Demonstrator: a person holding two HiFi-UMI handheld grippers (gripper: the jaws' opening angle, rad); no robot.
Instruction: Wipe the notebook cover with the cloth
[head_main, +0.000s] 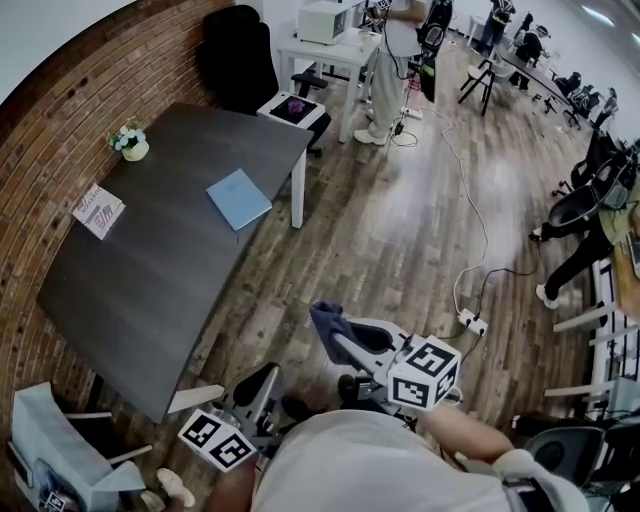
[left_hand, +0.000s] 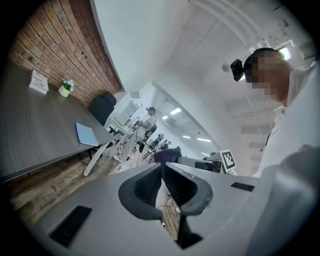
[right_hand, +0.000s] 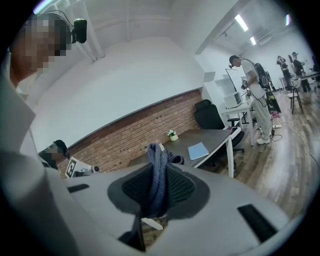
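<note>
- No word or number can be read.
- The card (head_main: 98, 210) on the counter (head_main: 170, 270) bears print too small to read.
- The cube (head_main: 425, 372) on the right tongs (head_main: 335, 338) shows only square markers.

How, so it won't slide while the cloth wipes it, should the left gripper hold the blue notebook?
The notebook lies flat and closed near the table edge, so only its thin edges offer a grip. Probably take the corner nearest that edge, coming in low from the floor side. The left gripper, jaws together, must open first.
</note>
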